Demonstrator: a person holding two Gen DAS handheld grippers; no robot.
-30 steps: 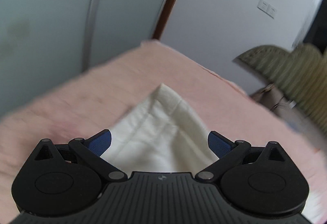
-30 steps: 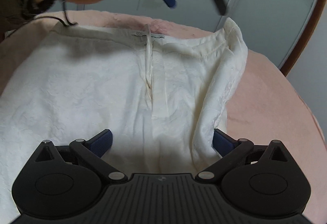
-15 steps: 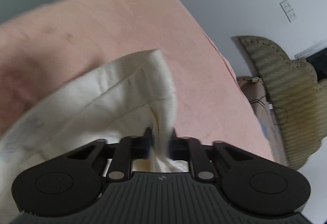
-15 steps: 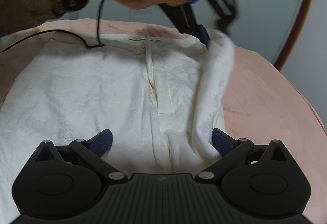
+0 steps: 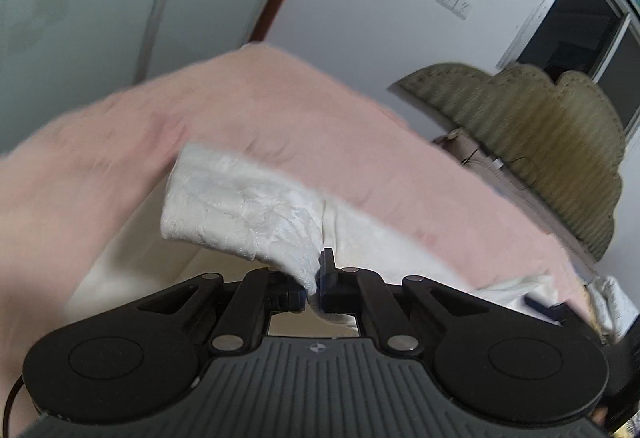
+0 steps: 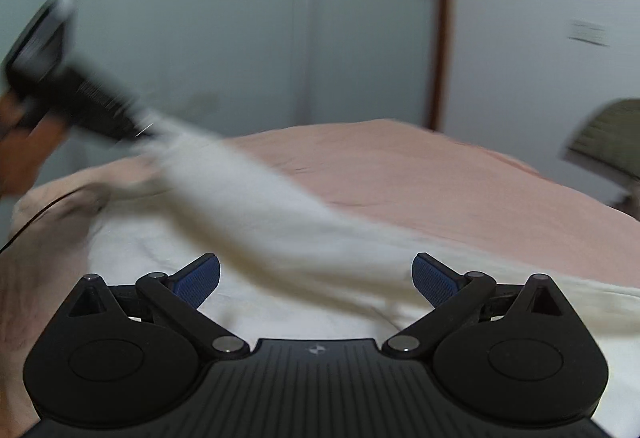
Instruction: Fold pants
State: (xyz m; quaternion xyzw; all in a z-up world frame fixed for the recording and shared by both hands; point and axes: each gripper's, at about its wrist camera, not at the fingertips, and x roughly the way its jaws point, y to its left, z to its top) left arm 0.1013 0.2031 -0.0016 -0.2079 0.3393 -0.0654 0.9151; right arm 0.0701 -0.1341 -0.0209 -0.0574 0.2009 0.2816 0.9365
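Cream-white pants [image 6: 280, 238] lie spread on a pink bed cover [image 6: 440, 178]. My left gripper [image 5: 314, 288] is shut on the waistband corner of the pants [image 5: 248, 210], which hangs lifted above the bed. In the right wrist view that same left gripper [image 6: 80, 98] shows blurred at the upper left, in a person's hand [image 6: 20, 158], pulling a band of cloth up and leftward. My right gripper [image 6: 316, 278] stands open low over the pants, with cloth lying below the gap and the blue pads [image 6: 200, 278] clear of it.
Pale wardrobe doors [image 6: 240, 38] stand behind the bed. A wooden door frame [image 6: 440, 18] and a white wall lie to the right. An olive woven headboard [image 5: 540, 126] is at the bed's far right. A thin black cable [image 6: 40, 214] trails over the left edge.
The left gripper closed on the pants' waistband corner and then carried it up and to the left. The right gripper stayed open, rolled and swung toward the right side of the bed.
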